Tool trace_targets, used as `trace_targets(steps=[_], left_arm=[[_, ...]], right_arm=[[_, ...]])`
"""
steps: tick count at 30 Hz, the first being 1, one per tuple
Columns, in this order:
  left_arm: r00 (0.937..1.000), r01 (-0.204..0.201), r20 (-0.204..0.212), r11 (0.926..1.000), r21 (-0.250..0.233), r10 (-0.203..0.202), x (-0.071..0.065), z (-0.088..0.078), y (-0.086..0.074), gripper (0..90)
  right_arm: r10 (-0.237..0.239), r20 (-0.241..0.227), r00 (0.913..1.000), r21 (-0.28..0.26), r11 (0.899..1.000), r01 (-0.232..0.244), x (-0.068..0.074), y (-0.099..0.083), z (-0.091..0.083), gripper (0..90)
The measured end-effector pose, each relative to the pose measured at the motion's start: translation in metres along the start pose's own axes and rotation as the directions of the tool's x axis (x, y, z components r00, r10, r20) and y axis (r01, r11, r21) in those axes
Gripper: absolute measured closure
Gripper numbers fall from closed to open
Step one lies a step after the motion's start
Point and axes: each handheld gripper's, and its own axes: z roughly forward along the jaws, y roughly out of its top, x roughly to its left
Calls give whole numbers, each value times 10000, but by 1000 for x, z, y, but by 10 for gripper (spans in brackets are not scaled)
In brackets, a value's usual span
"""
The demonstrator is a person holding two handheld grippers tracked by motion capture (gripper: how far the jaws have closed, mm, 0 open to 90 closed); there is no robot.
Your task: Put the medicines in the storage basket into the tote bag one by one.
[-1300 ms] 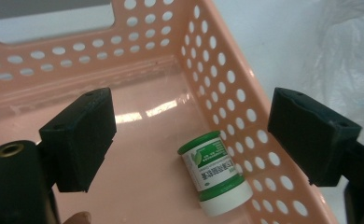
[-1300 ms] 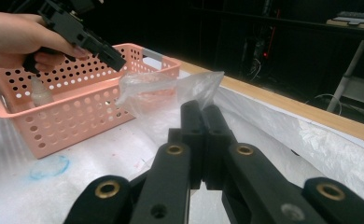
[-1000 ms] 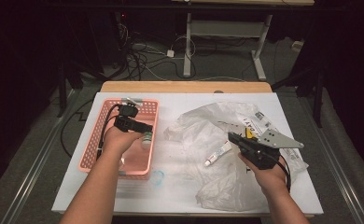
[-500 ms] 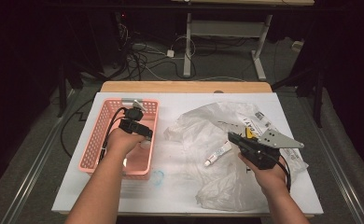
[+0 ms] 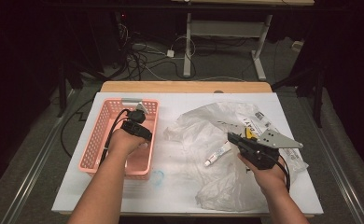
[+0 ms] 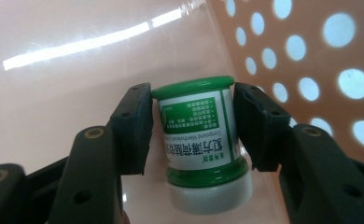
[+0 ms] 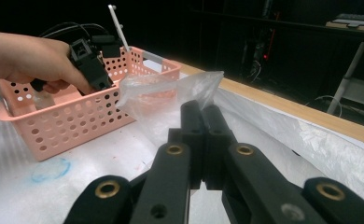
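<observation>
Since a second ago the left gripper point(image 6: 192, 135) has dropped deeper into the pink basket point(image 5: 98, 140), jaws closing in around a little green jar point(image 6: 201, 135) lying on the floor, though I can't tell if the pads bite yet. Next up: squeeze firmly, then lift. Over right, the right gripper point(image 7: 201, 116) stays clenched on the clear plastic bag point(image 7: 171, 88), unmoved.

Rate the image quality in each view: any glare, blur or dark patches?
High view: the table is evenly lit, the room behind nearly black. Left gripper view: sharp on the green jar, with bright glare streaks across the basket floor. Right gripper view: near jaws and the plastic bag look soft, background dark.
</observation>
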Motion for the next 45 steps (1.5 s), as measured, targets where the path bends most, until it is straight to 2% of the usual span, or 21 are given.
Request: trace_targets(steps=[7,8,13,22,30,36,42,45], left_arm=[[9998,-108,-163,9996,244,112,-1,4,0,508],[9997,-132,-201,9997,221,136,-2,4,0,530],[9992,-185,-367,9998,93,188,-4,3,0,534],[9989,-374,-327,9960,-808,349,-7,-12,-3,534],[9976,-671,-288,9857,-1544,634,-13,-26,-11,534],[9976,-683,-212,9777,-1984,654,-13,-32,-19,534],[9973,-730,-68,9648,-2526,736,-14,-39,-30,535],[9965,-776,69,9557,-2841,829,-15,-43,-37,535]], right_arm=[[-36,-8,10000,-39,10000,36,-1,0,-1,900],[-72,-20,10000,-52,10000,72,-1,0,-1,900],[-19,-4,10000,-22,10000,19,0,1,-1,900],[-48,-13,10000,-12,10000,48,0,1,-1,900],[-43,-13,10000,-10,10000,43,1,1,-1,900],[-70,-17,10000,-1,10000,70,1,1,-1,900],[-62,12,10000,-16,10000,62,0,0,-1,900],[-70,24,10000,-16,10000,70,1,1,-1,900]])
